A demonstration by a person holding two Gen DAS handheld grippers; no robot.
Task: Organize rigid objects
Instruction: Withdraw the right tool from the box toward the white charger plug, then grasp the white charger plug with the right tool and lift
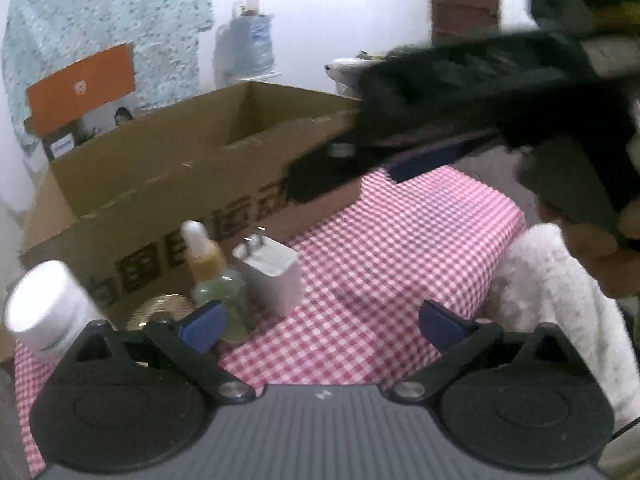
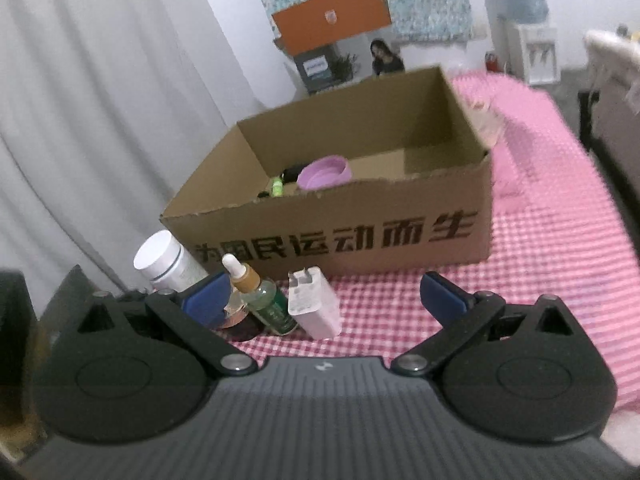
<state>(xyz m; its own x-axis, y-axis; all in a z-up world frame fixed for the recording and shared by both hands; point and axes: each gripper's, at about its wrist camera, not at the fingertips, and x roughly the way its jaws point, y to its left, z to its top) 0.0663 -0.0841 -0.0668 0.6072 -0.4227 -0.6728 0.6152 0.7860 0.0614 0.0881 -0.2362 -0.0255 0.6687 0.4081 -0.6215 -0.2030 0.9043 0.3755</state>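
An open cardboard box (image 2: 400, 240) stands on the pink checked cloth (image 2: 560, 272); a purple bowl (image 2: 325, 174) and small dark and green items lie inside. In front of its near left corner stand a white jar (image 2: 160, 258), a dropper bottle (image 2: 260, 296), a white charger plug (image 2: 314, 304) and a round gold-lidded tin (image 1: 160, 310). My left gripper (image 1: 320, 326) is open just right of the dropper bottle (image 1: 216, 276) and charger (image 1: 274, 276). My right gripper (image 2: 324, 302) is open, with the bottle and charger between its blue fingers (image 2: 444, 300), untouched. The right gripper's dark body (image 1: 480, 92) hangs blurred above the box (image 1: 160, 184).
A white fluffy sleeve (image 1: 560, 312) and a hand hold the other gripper at the right. A grey curtain (image 2: 100, 120) hangs left of the table. Behind are an orange box (image 2: 332, 16) and a water dispenser (image 2: 520, 20). Bare checked cloth lies right of the box.
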